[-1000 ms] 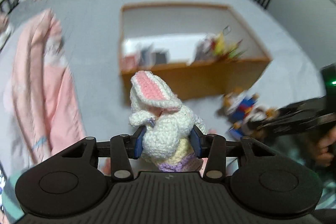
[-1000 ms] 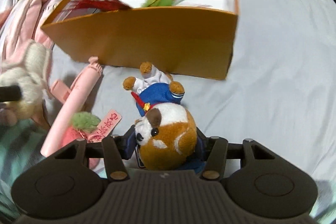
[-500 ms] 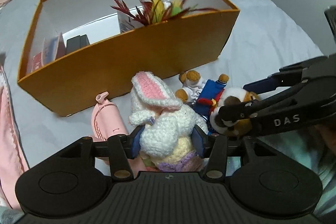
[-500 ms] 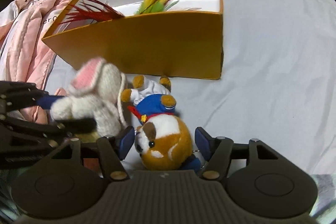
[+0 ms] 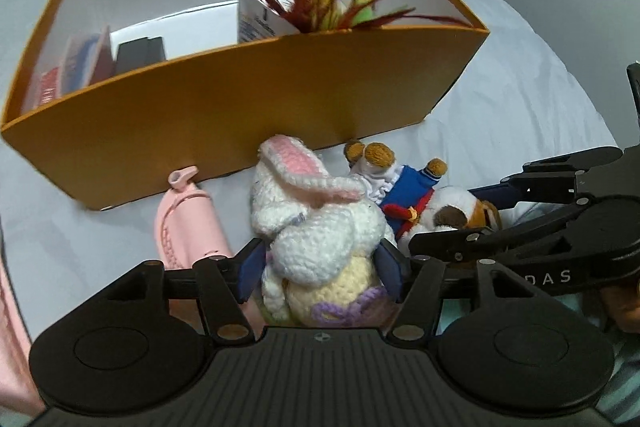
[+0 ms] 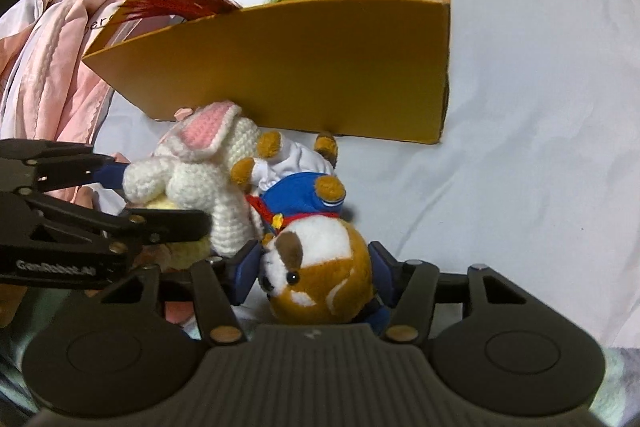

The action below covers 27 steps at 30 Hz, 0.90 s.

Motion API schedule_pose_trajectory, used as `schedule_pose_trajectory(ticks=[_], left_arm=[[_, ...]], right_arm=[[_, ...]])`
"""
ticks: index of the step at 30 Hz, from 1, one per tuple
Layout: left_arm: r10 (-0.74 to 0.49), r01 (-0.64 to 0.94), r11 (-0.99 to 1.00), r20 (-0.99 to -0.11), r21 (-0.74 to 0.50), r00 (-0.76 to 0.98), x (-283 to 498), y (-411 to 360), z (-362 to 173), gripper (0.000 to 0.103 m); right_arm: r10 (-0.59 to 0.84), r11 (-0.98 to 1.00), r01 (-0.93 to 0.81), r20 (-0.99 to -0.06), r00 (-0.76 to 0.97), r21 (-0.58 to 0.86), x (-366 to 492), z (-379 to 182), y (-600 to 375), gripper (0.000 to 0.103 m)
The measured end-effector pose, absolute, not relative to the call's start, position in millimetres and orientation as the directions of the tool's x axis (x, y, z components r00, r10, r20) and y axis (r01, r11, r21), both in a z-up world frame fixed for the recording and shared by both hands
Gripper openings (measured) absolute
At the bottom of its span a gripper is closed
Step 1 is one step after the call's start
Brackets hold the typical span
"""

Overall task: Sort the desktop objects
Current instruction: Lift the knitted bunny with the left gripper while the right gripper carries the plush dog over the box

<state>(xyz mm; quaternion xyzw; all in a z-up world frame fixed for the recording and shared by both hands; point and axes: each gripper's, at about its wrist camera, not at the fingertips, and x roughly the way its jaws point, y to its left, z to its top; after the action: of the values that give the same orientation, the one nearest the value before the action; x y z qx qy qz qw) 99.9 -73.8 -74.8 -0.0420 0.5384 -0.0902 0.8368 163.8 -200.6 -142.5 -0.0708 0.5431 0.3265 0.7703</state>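
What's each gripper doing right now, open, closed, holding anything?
Left gripper: jaws opening, crochet bunny between them, pads clear of it.
Right gripper: jaws closing around the plush dog, pads not yet pressing.

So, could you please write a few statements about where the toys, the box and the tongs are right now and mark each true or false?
1. The crochet rabbit lies inside the orange box. False: it lies on the grey sheet in front of the box.
2. The plush dog wears a blue outfit. True.
3. Feathers stick up out of the box. True.
4. The dog is far from the rabbit. False: they lie side by side, touching.
5. The left tongs are empty. False: the rabbit sits between their opening jaws.
6. A pink pouch lies beside the rabbit. True.
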Motion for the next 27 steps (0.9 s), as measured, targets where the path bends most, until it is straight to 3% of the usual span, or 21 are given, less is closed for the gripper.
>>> schedule_pose_trajectory(ticks=[4,8,16,24,27], left_arm=[[-0.215,0.099,0.977,-0.889,-0.191,0.404,101.7,-71.9,-78.1,0.064],[-0.205,0.11,0.979,-0.876,-0.174,0.436,93.6,-74.7,-68.7,0.052],[-0.243,0.055,0.966,-0.828,-0.251,0.505,63.5,-59.2,-33.2,0.049],[-0.282,0.109,0.953,-0.697,-0.284,0.66,41.4,-55.2,45.2,0.049],[-0.261,0.138,0.962,-0.646,-0.236,0.717,46.8,-50.0,77.9,0.049]], right_arm=[[0.423,0.781,-0.573,-0.886,0.191,0.249,166.2,-147.1,-197.8,0.055],[0.424,0.786,-0.568,-0.882,0.208,0.244,163.2,-144.8,-198.8,0.051],[0.475,0.805,-0.52,-0.835,0.278,0.284,145.7,-109.5,-218.1,0.05],[0.589,0.761,-0.551,-0.722,0.363,0.344,125.8,-30.0,-226.3,0.05],[0.638,0.734,-0.57,-0.663,0.392,0.369,130.9,1.8,-219.0,0.05]])
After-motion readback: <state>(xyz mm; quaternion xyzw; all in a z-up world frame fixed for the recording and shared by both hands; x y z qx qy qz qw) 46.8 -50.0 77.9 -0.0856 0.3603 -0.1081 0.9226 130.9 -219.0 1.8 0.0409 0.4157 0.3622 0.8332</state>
